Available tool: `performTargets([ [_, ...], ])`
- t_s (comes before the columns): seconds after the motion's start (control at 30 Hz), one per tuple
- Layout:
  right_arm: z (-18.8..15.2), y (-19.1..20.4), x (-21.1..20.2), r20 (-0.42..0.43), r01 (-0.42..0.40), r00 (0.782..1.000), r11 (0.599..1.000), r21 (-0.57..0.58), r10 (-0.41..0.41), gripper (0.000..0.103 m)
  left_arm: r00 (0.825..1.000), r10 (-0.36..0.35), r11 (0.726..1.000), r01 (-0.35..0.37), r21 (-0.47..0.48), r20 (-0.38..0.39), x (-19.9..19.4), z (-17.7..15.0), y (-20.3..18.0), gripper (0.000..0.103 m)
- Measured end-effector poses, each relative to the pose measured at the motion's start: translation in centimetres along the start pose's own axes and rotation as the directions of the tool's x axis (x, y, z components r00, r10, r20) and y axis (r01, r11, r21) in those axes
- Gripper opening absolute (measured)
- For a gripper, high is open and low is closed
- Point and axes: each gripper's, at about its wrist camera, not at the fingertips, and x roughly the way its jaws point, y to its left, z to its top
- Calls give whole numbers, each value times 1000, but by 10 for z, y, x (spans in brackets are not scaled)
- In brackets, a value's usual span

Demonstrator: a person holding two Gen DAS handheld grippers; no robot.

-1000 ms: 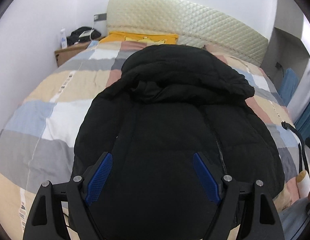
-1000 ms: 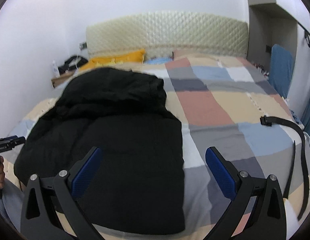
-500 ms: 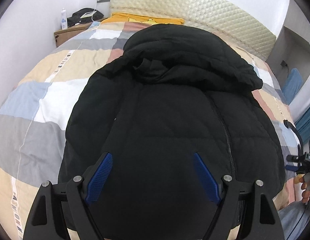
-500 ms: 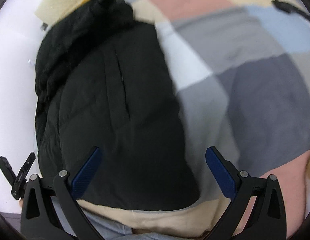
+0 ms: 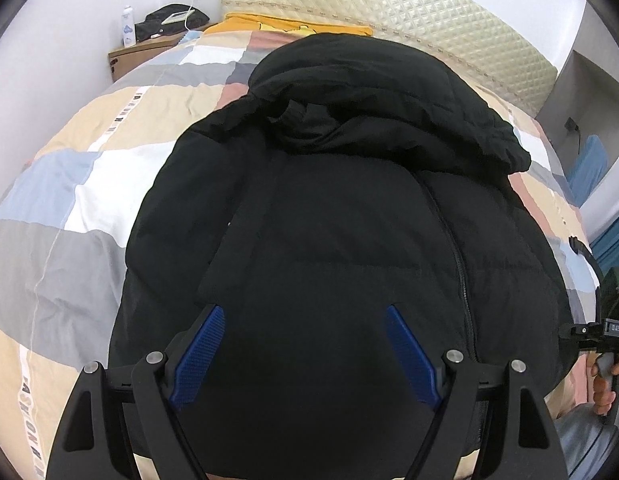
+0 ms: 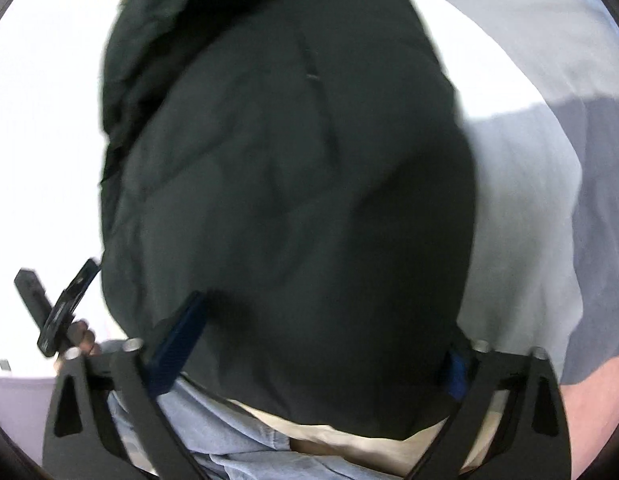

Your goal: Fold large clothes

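Observation:
A black hooded puffer jacket point(image 5: 333, 208) lies face up on the patchwork quilt point(image 5: 69, 184), hood toward the headboard. My left gripper point(image 5: 303, 312) hovers open over the jacket's lower front, its blue pads apart with nothing pinched. In the blurred right wrist view the jacket point(image 6: 285, 168) fills the frame. My right gripper point(image 6: 325, 320) straddles its near hem, and its jaws are closing with the hem's bulk between them. The right pad is half buried behind the fabric. The right gripper's body point(image 5: 605, 328) shows at the left view's right edge.
A wooden nightstand point(image 5: 141, 50) with a white bottle and a black bag stands at the far left. A yellow pillow point(image 5: 293, 26) lies under the quilted headboard point(image 5: 409, 12). A black strap point(image 5: 581, 246) lies right of the jacket. The person's jeans point(image 6: 213, 424) are at the bed's near edge.
The right gripper has dropped and tipped down from a level view of the bed onto the jacket's near hem, and its jaws have narrowed. The left gripper sank slightly and tilted down.

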Motion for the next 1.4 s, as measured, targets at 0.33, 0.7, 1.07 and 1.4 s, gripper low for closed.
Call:
performTargets([
  [0.33,-2,29,-27,115,17,993,990,-137,-1,16,998,-42,999,40,-34,-47,8,3,3,82],
  [0.7,0,14,-34,114,13,993,994,-106,-1,16,937,-249,938,170,-301,-245,0,22,92,82],
  [1.07,3,14,-24,79,34,997,997,-67,-28,26,889,-283,913,134,-385,-360,26,-5,167,89],
  [1.4,8,-16,-13,18,45,999,995,92,-47,63,744,-515,847,363,-389,-426,77,-2,133,89],
])
